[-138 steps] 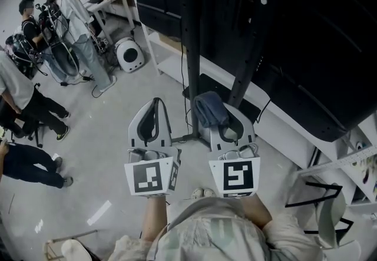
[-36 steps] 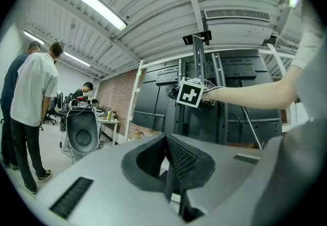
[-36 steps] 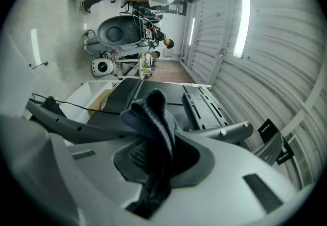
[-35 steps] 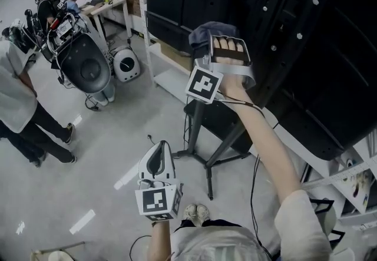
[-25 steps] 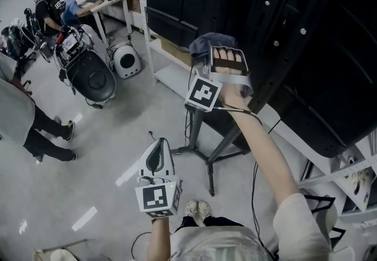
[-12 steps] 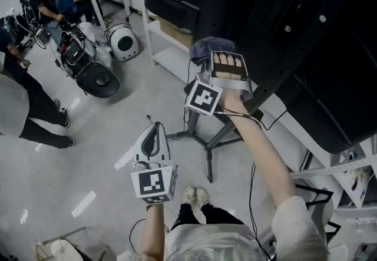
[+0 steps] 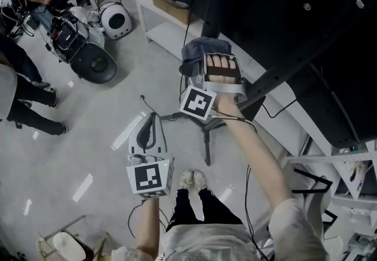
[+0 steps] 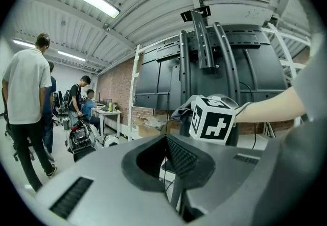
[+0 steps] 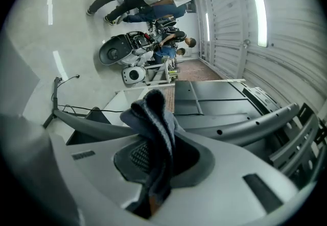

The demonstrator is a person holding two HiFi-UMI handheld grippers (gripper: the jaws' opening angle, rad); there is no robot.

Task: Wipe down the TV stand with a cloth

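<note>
— What's nearest to you?
— My left gripper [image 7: 151, 119], low in the middle of the head view, over bare floor [image 7: 88, 154]. Its jaws are pressed together with nothing between them. My shoes [image 7: 193, 180] sit just below it in the frame.

— And the other one?
— My right gripper [image 9: 161, 144] is up at the centre of the head view, arm stretched out. Its jaws are pinching the cloth [image 7: 197, 50], a blue-grey bundle that pokes out past the tips and flops over them.

— Is the cloth on the TV stand [image 7: 283, 71]?
— It's close beside the stand's dark slanting post, which runs off to the upper right. I can't tell whether it touches. In the right gripper view a grey curved bar [image 9: 230, 128] crosses just behind the cloth.

— How much room have I got to swing?
— Plenty to the left, where the floor is open. The stand's legs [image 7: 205, 148] splay out between my two grippers. To the right, the big black panel [image 7: 330, 6] fills the upper right corner. Above the cloth the edge of a low white shelf [image 7: 162, 24] runs along the panel's foot.

— Anything further out?
— In the upper left there's a round dark machine [image 7: 88, 65] and a white round one [image 7: 115, 18]. People [image 8: 25, 92] stand by a bench [image 8: 110, 113], well apart from me.
</note>
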